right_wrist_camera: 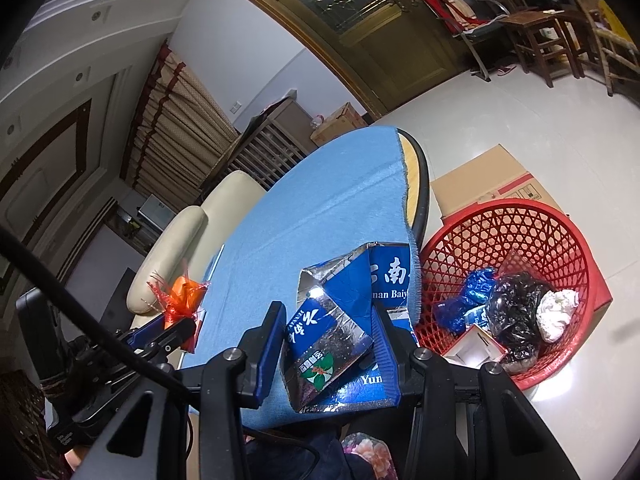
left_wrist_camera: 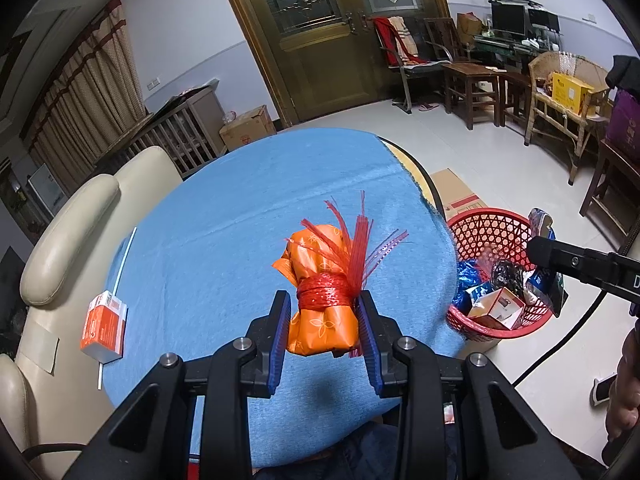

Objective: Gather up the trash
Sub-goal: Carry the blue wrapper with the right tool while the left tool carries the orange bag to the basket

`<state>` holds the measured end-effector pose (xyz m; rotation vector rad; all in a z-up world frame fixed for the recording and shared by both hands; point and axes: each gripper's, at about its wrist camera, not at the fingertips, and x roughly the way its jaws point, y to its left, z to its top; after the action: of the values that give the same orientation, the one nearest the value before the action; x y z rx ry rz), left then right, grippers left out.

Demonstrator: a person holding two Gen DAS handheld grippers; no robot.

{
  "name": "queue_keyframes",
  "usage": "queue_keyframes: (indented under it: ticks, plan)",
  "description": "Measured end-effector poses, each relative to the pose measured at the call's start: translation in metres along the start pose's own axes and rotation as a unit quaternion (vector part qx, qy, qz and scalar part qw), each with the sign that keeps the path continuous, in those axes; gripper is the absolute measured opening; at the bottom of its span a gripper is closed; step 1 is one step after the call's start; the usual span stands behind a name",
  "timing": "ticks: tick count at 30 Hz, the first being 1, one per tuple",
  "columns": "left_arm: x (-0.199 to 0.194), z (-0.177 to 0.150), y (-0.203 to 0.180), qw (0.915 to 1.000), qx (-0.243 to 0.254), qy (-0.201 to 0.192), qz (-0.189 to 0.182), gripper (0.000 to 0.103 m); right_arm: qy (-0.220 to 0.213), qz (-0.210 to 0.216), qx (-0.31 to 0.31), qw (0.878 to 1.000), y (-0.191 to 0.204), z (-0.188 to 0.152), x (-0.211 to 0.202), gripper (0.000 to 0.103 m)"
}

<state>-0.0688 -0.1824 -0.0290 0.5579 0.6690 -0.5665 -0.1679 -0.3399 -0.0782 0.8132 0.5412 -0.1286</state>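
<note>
The left claw [left_wrist_camera: 322, 328] pinches an orange bundle [left_wrist_camera: 320, 280] tied with red net, raised above the blue-clothed bench [left_wrist_camera: 224, 216]. The right claw [right_wrist_camera: 328, 344] clamps a torn blue carton [right_wrist_camera: 340, 320] beside the bench edge, probably bound for the red basket [right_wrist_camera: 560, 232] of trash just beyond, on the floor.

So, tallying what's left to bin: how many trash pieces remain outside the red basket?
3: orange bundle in left gripper, blue carton in right gripper, orange box on table. Others may be hidden.
</note>
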Motion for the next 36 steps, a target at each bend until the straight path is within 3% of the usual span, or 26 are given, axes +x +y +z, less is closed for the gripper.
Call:
queue_keyframes:
  ticks: [36]
  plan:
    - [0.013,0.008,-0.043,0.9976,0.067,0.014,-0.010,0.036,-0.006,-0.011,0.082,0.997,-0.065,-0.012,-0.022,0.045]
